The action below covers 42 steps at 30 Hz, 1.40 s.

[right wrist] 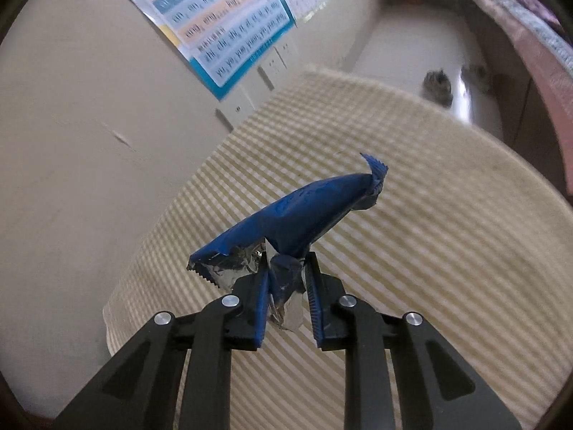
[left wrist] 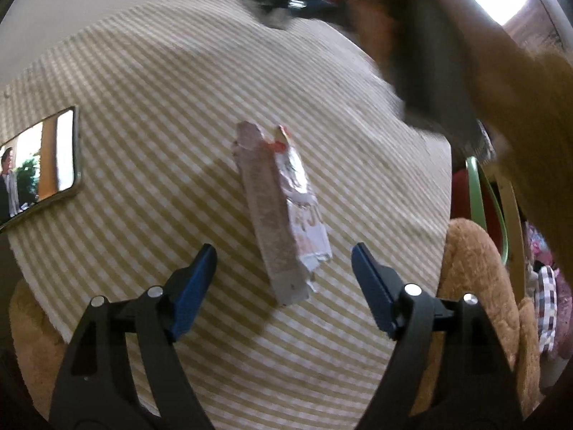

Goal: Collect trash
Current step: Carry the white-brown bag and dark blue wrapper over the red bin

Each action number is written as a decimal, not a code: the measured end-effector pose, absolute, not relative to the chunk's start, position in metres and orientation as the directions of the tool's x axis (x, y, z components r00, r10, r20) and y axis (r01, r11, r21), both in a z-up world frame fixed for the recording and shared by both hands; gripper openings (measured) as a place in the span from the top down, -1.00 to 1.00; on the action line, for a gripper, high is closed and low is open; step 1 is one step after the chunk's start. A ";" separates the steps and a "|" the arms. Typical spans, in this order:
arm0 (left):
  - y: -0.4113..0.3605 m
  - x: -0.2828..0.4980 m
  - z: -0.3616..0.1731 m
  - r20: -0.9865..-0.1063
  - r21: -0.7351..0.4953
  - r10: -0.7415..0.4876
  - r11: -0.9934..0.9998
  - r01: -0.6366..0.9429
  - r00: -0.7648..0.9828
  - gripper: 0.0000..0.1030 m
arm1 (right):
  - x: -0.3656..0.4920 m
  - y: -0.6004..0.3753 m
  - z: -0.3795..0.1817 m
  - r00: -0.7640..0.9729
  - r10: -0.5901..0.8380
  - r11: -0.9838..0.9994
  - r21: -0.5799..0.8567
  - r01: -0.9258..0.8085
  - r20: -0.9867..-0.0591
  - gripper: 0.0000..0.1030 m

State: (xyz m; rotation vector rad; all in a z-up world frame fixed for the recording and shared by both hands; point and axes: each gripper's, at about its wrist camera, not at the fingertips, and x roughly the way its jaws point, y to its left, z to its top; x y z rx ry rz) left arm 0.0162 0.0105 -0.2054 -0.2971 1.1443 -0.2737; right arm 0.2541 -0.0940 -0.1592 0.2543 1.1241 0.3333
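Observation:
A torn silver-and-pink snack wrapper lies flat on the yellow-checked tablecloth. My left gripper hovers over its near end, open, one blue finger on each side and neither pad touching it. A crumpled blue foil wrapper is pinched at its torn end by my right gripper, which is shut on it and holds it above the tablecloth. In the left wrist view the other hand and its tool show as a dark blur at the top right.
A phone with a lit screen lies at the table's left edge. Brown plush and a green chair frame stand beyond the right edge. A wall with a chart borders the table; slippers lie on the floor.

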 end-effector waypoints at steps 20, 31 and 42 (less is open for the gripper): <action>-0.006 0.062 -0.205 -0.902 -0.238 -0.214 0.971 -0.018 0.374 0.30 | 0.062 -0.227 -0.134 0.551 0.266 0.958 0.281 -0.059 -0.791 0.62; -0.024 0.061 -0.146 -0.846 -0.239 -0.215 0.971 0.015 0.489 0.32 | 0.047 -0.245 -0.113 0.630 0.252 0.960 0.272 -0.067 -0.735 0.62; -0.062 0.063 -0.099 -0.788 -0.223 -0.250 0.968 0.117 0.562 0.31 | 0.038 -0.271 -0.104 0.660 0.234 0.957 0.289 -0.027 -0.714 0.62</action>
